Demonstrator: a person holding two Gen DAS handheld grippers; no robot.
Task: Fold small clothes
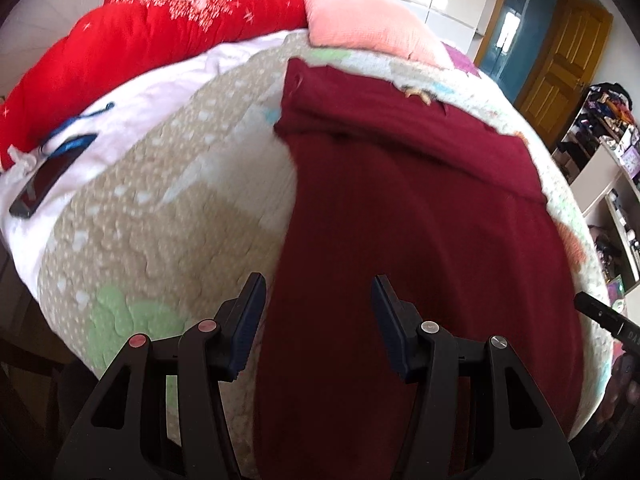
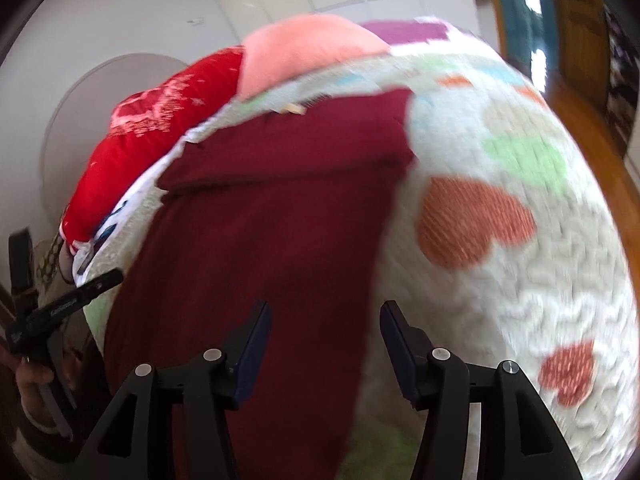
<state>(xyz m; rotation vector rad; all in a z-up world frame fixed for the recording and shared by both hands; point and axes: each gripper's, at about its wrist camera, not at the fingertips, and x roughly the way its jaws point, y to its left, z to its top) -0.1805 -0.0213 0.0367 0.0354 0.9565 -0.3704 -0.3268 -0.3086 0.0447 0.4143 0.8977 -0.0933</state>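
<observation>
A dark red garment [image 1: 420,216] lies flat on a quilted bed cover with heart patches [image 1: 168,200], with a folded band across its far end. My left gripper [image 1: 318,288] is open and empty above the garment's near left edge. In the right wrist view the same garment [image 2: 272,216] lies left of centre. My right gripper [image 2: 325,314] is open and empty above its near right edge. The right gripper's tip shows at the right edge of the left wrist view [image 1: 604,314]; the left gripper shows at the left of the right wrist view [image 2: 60,308].
A red quilt [image 1: 160,36] and a pink pillow [image 1: 360,20] lie at the far end of the bed. A phone with a blue cord [image 1: 44,184] lies on a white sheet at the left. Shelves [image 1: 608,168] and a wooden door [image 1: 560,64] stand at the right.
</observation>
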